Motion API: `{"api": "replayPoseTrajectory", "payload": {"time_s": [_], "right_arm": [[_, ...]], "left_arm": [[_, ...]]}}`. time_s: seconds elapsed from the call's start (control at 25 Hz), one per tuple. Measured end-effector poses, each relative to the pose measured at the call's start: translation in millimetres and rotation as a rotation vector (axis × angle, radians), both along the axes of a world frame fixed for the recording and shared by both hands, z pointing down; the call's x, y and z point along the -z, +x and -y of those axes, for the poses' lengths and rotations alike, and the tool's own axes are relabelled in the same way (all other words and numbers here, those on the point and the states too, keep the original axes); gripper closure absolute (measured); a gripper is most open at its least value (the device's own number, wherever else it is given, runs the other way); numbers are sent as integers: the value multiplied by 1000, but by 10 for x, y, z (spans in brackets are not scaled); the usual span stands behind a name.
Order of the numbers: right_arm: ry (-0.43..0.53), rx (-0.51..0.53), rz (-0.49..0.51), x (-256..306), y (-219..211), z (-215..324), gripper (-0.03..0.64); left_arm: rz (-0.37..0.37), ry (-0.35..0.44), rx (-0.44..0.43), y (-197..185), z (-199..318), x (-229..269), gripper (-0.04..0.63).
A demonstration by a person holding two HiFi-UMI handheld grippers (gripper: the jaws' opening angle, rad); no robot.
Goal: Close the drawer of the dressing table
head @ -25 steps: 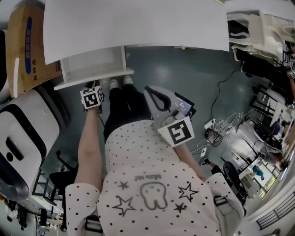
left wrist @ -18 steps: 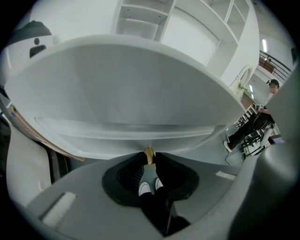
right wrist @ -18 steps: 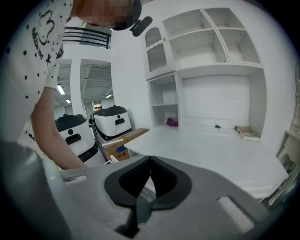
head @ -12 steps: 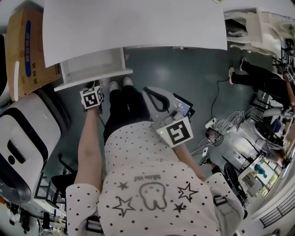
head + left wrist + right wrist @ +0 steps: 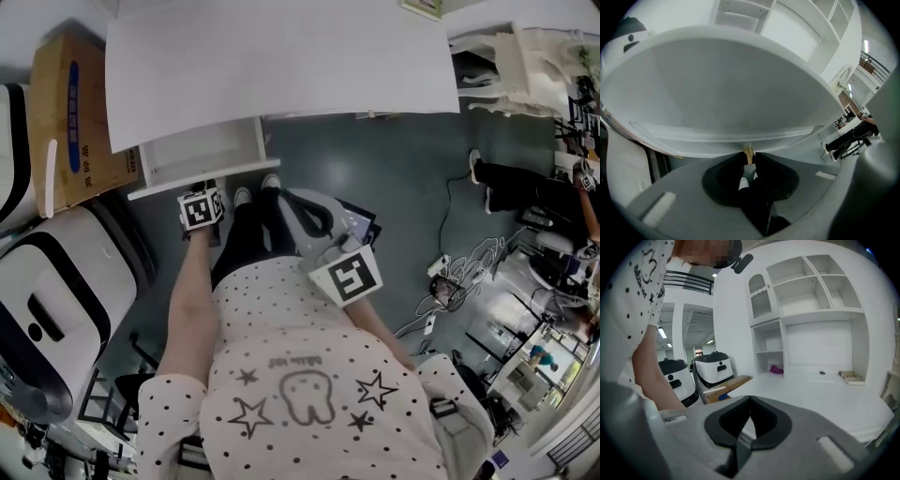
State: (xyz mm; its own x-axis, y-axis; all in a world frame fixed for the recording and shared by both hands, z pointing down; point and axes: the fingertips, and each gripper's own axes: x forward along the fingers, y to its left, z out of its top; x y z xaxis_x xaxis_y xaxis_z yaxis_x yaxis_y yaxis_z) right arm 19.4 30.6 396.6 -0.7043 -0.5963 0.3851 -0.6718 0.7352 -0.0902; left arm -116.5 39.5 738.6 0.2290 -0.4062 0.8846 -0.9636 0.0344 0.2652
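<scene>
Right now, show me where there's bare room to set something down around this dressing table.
The tabletop is bare across its front and middle; only a book and a small dark item sit near the back shelves. The open drawer looks empty, but the left gripper holds its knob. Crowded: cardboard box beside the drawer, cables on the floor.

Bright even indoor light, heavy fisheye distortion, dark vignetted corners
</scene>
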Motion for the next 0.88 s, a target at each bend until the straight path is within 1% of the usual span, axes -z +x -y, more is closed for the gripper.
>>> {"api": "replayPoseTrajectory", "payload": {"time_s": [0.16, 0.44, 0.72, 0.88], "right_arm": [[0, 42, 7, 40, -44, 29, 620], [14, 70, -13, 126, 171, 374, 620], [23, 139, -8, 79, 274, 562, 620], [24, 180, -14, 41, 266, 560, 620]], "left_arm": [[-4, -8, 12, 21, -14, -47, 517], [27, -45, 28, 18, -51, -52, 518], [68, -52, 88, -12, -8, -47, 518], [73, -67, 105, -49, -31, -65, 518]]}}
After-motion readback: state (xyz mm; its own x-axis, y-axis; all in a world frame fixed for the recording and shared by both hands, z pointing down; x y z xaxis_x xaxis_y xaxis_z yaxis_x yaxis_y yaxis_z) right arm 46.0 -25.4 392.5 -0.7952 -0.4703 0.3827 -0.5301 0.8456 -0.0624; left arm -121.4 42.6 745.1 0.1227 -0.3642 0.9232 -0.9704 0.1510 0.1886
